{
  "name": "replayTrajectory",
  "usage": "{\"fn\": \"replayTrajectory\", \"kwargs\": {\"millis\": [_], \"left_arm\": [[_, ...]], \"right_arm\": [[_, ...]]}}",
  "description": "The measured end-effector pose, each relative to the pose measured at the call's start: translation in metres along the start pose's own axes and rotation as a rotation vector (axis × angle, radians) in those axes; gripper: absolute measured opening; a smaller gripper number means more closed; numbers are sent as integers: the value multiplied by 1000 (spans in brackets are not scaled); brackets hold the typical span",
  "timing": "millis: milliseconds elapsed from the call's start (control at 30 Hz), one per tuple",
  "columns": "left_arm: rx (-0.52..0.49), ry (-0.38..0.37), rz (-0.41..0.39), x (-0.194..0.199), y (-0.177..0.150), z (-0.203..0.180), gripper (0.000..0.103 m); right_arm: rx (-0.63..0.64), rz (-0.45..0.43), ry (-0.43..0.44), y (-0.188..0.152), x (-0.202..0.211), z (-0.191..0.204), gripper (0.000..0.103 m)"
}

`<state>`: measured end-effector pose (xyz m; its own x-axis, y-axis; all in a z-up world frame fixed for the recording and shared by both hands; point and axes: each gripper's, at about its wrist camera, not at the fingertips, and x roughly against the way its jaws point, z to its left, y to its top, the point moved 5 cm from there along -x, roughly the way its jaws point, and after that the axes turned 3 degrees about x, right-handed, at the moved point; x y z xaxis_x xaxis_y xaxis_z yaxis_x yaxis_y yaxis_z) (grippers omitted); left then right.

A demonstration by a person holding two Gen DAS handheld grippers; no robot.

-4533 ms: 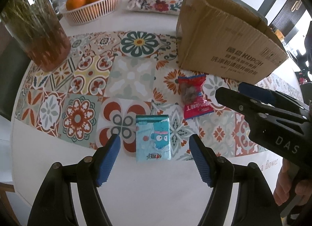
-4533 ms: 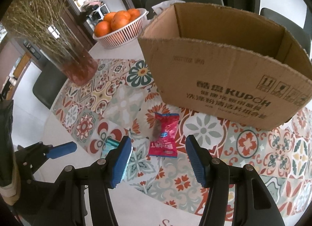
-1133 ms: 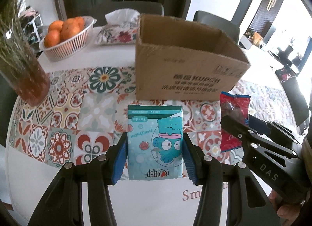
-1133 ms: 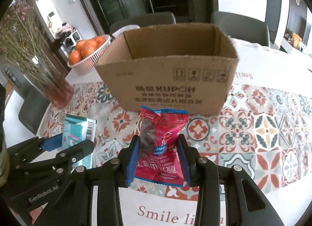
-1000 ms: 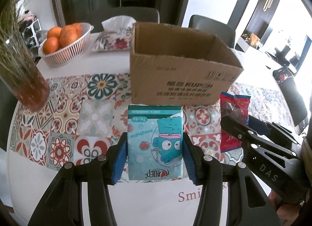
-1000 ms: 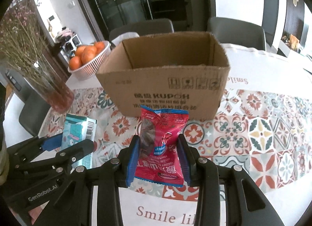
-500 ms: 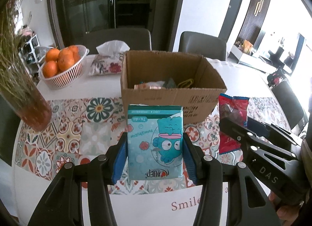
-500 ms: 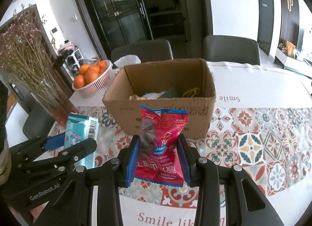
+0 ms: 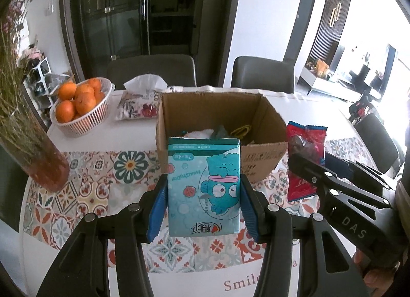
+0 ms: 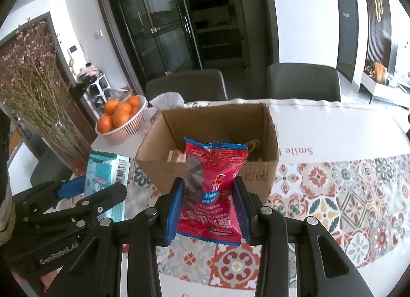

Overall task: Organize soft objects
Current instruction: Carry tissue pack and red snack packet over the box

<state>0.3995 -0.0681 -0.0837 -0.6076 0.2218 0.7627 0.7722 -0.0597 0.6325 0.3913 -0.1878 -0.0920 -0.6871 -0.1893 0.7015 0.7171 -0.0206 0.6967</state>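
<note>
Here the left gripper [image 9: 203,204] clamped its fingers on an upright teal tissue pack [image 9: 204,186] (cartoon fish printed on it), while the right gripper [image 10: 208,207] pinched a crinkled red snack packet [image 10: 211,194]; both hung above the surface, just near of the open cardboard box [image 10: 269,127].

Both wrist views look forward and down, sharing the cardboard box [image 9: 220,127] [image 10: 212,143].
</note>
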Motion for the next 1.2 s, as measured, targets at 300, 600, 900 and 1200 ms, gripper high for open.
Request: {"fn": "replayTrajectory", "kwargs": {"millis": [300,600,900,1200], "left_arm": [[-16,2,-47,3,25,-4,52],[-17,-4,-64,-4,47,-4,52],[-22,11,-52,-27,70,-3,52],[-30,29,-19,-53,82,0,52]], "right_arm": [[12,-42,-6,23,3,-1,39],[22,-68,-15,47,-3,-5,40],[18,-53,-14,63,-25,-13,40],[17,-5,-13,73,-54,-22,40]]}}
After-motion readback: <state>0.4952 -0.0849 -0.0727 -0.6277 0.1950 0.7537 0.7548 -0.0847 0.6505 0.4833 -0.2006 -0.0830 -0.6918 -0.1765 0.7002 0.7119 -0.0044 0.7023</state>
